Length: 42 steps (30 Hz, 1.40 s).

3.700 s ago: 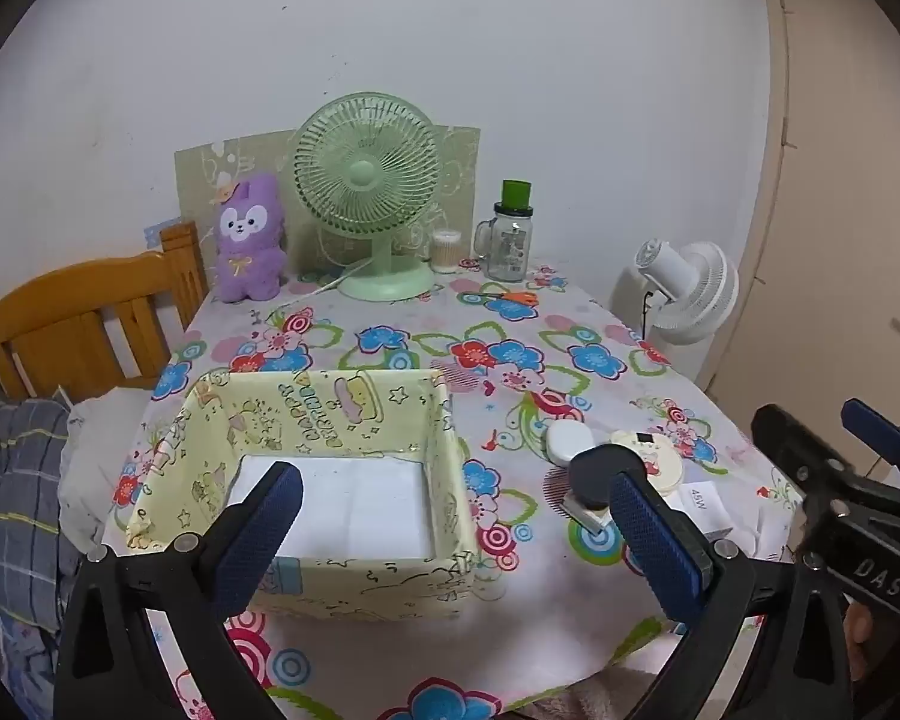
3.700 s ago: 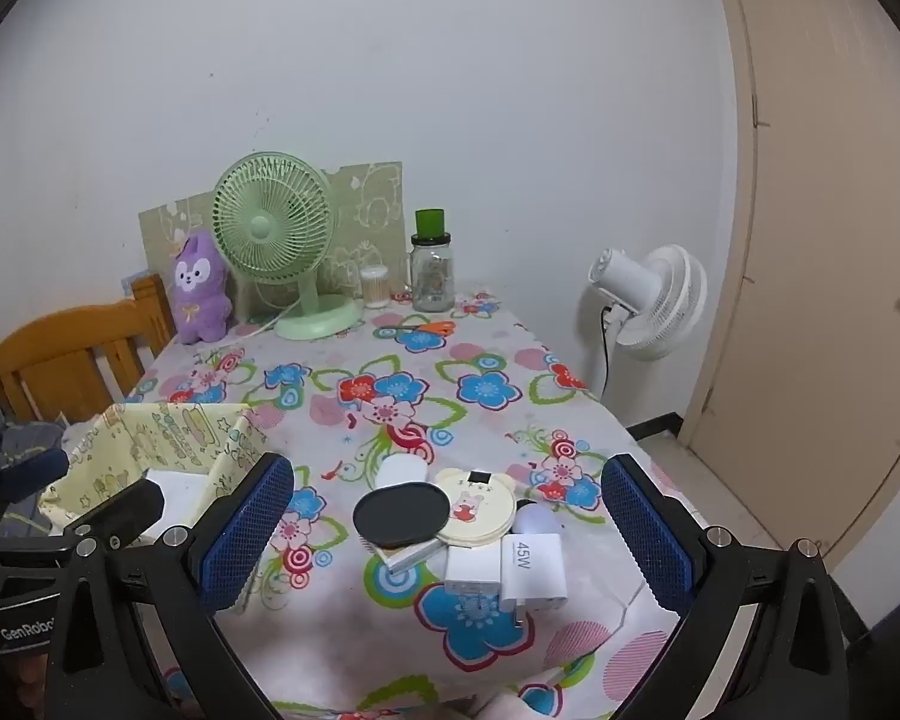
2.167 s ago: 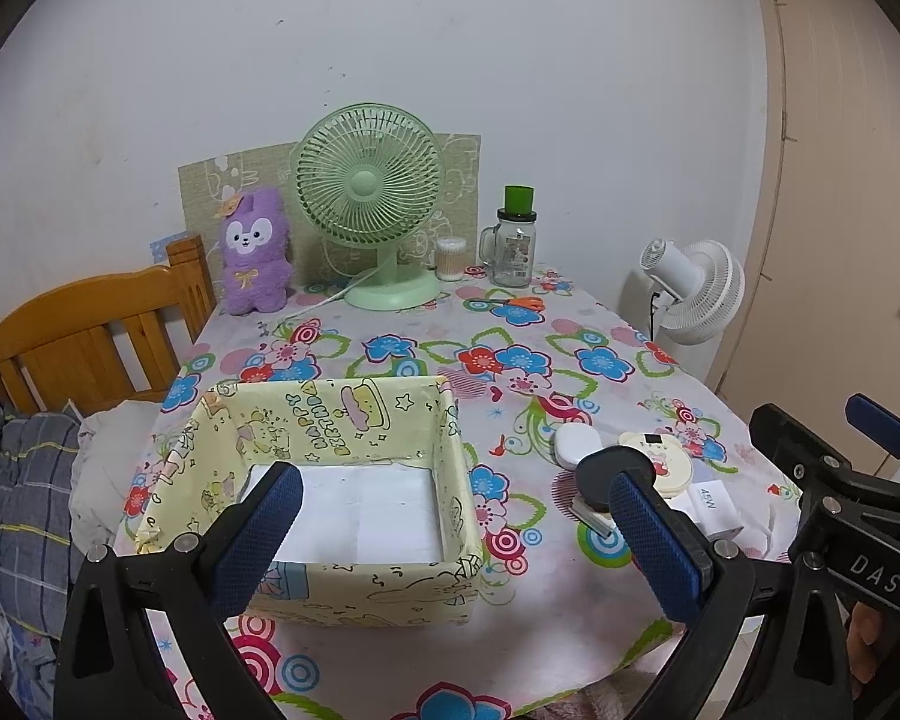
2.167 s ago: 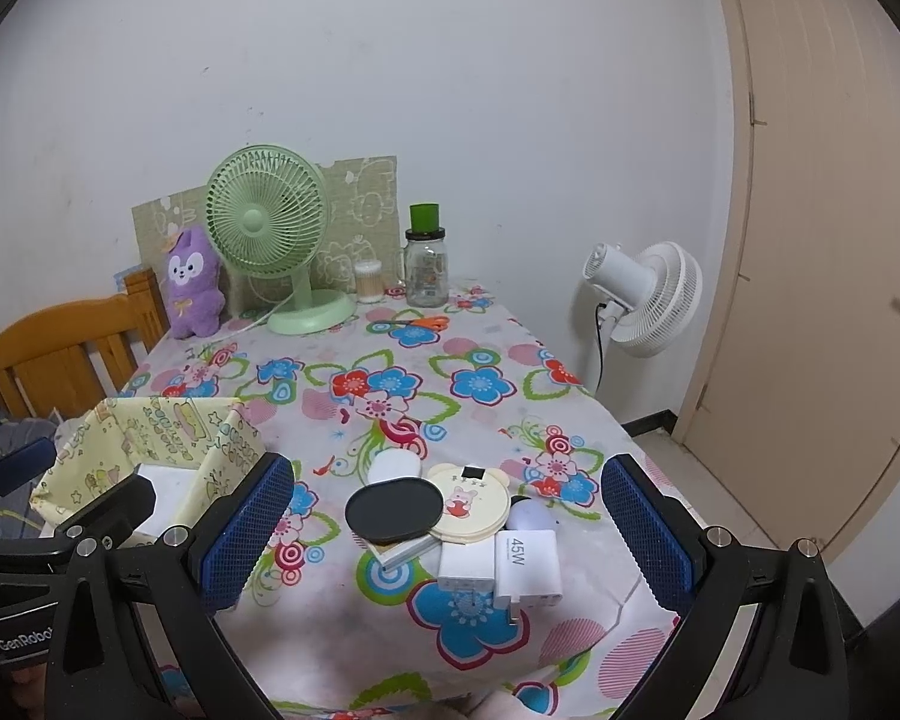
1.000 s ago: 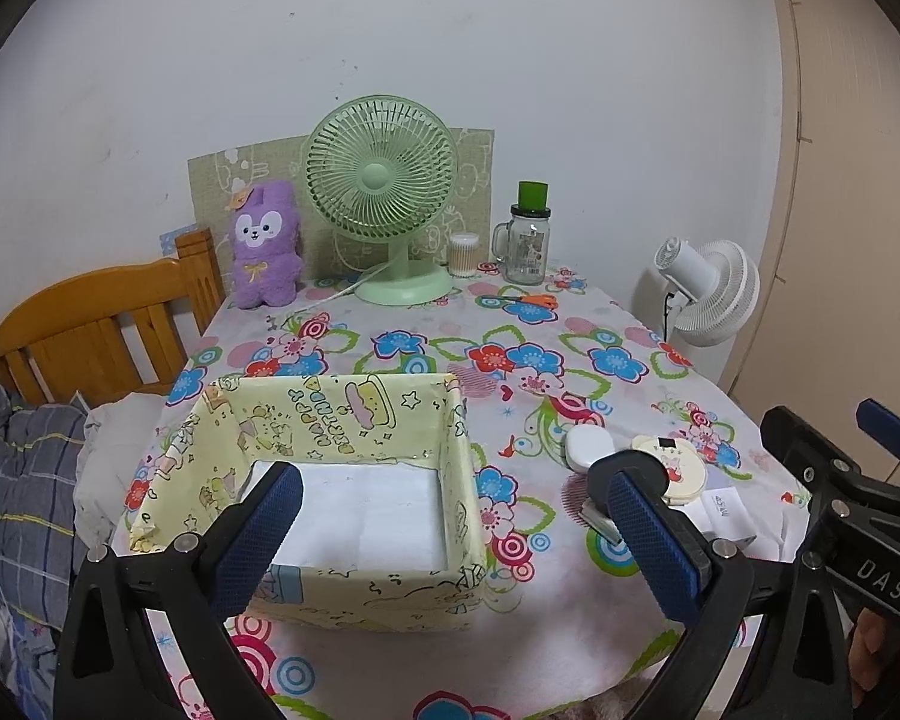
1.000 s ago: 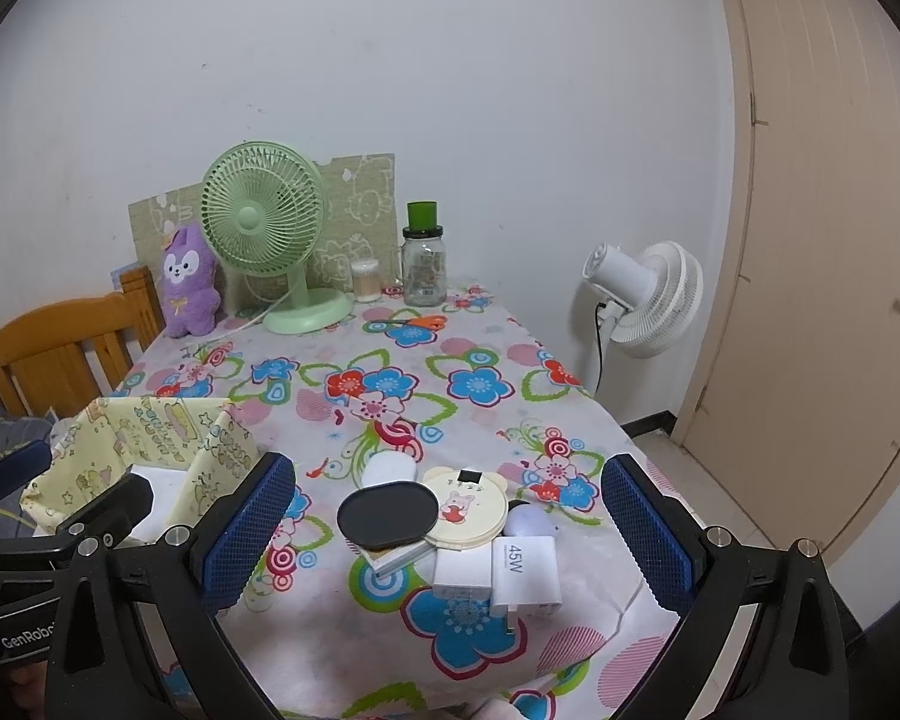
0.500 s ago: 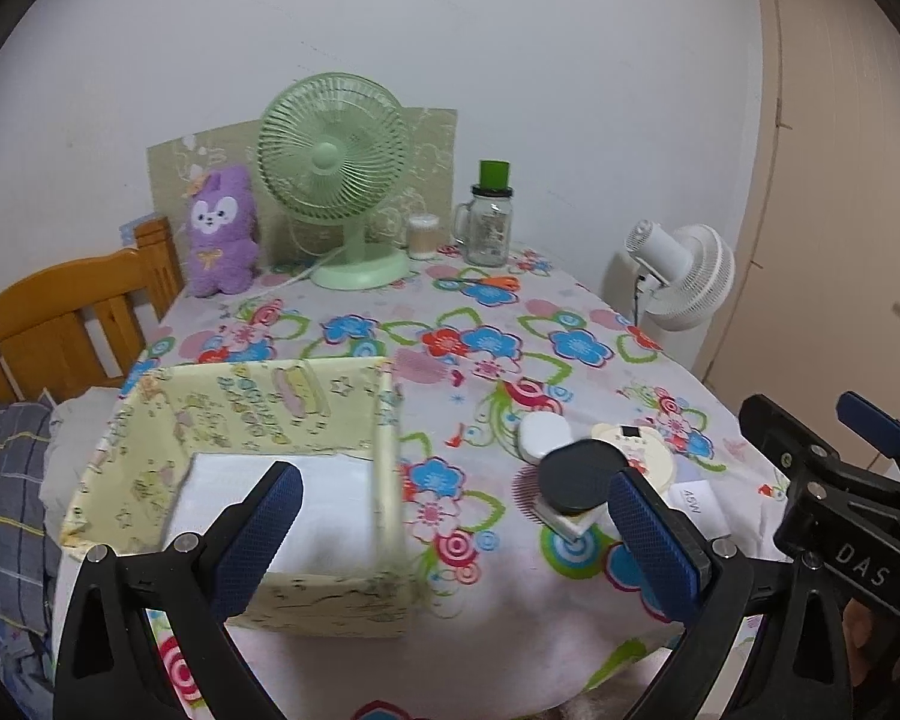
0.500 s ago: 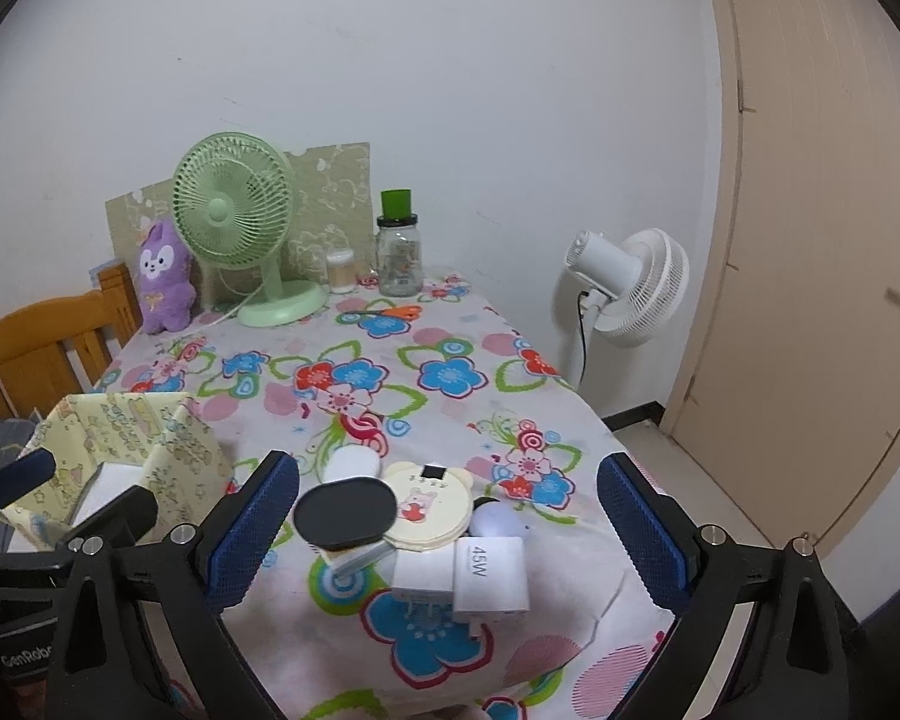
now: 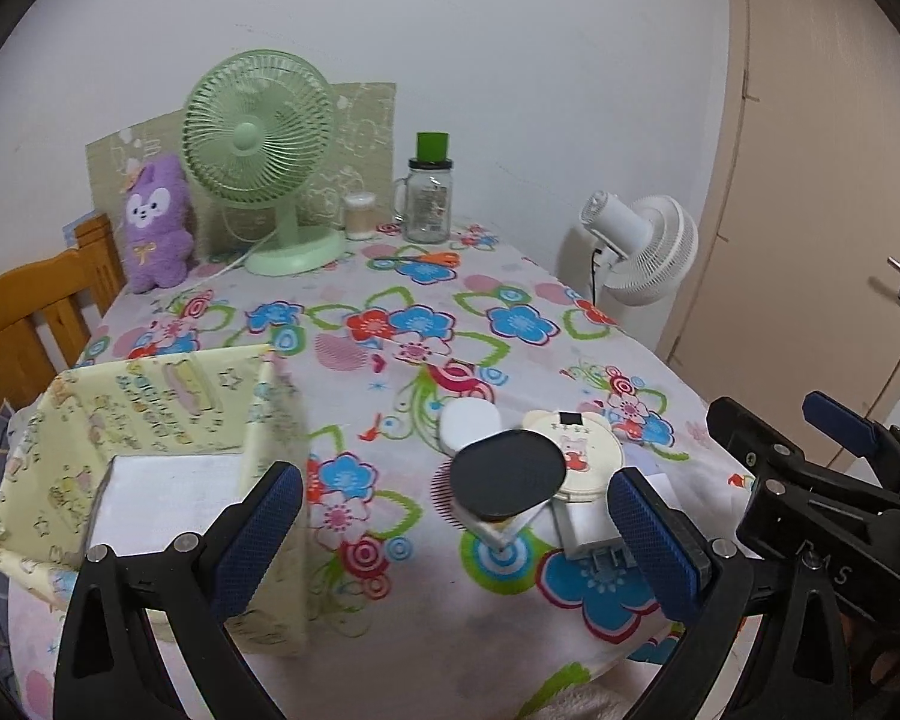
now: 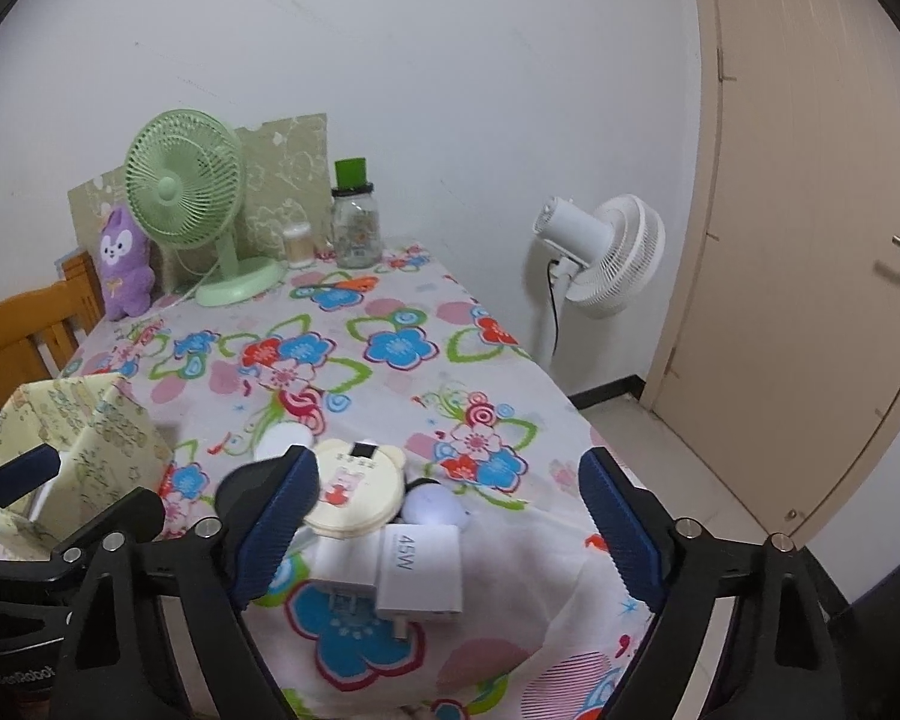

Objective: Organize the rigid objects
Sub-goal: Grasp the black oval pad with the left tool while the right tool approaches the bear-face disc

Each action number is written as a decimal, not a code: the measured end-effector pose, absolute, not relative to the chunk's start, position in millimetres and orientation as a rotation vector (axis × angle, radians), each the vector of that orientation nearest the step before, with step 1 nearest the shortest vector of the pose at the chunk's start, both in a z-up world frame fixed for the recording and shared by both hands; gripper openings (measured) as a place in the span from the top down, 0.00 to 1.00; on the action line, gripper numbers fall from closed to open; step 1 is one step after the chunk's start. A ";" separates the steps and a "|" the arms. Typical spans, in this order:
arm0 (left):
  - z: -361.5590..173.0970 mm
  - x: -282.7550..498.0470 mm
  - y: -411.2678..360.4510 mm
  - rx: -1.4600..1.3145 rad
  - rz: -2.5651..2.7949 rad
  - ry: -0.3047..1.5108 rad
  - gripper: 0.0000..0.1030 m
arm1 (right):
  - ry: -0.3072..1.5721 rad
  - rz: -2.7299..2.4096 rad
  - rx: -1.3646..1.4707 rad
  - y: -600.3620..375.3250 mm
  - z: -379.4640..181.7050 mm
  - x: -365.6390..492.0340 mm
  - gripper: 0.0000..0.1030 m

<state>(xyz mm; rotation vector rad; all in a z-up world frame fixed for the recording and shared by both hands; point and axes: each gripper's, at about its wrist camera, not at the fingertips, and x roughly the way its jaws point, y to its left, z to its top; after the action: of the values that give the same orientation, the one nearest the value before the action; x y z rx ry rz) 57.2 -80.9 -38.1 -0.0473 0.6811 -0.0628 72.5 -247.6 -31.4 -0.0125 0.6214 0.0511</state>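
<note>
A yellow patterned storage box with a white pad inside stands at the table's front left; it also shows in the right wrist view. A cluster of small items lies at the front right: a black round disc, a cream bear-shaped compact, a white oval case, a white 45W charger and a pale ball. My left gripper is open and empty, with the disc between its fingers' line. My right gripper is open and empty, hovering over the charger.
On the floral tablecloth at the back stand a green desk fan, a purple plush, a glass jar with green lid and a small cup. A white floor fan, a door and a wooden chair flank the table.
Both grippers have swung to the right and come closer to the cluster of small items. The box has slid toward the left of both views. Both stay open.
</note>
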 end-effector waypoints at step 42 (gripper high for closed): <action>-102.3 130.1 -109.8 -0.032 -0.166 0.847 0.28 | 0.770 0.076 0.043 -260.0 -90.3 140.1 0.19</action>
<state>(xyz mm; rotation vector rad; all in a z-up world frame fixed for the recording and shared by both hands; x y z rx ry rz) 130.1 -109.8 -102.3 -0.0318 0.8471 -0.1663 140.1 -260.0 -90.3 0.0425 0.7698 0.0761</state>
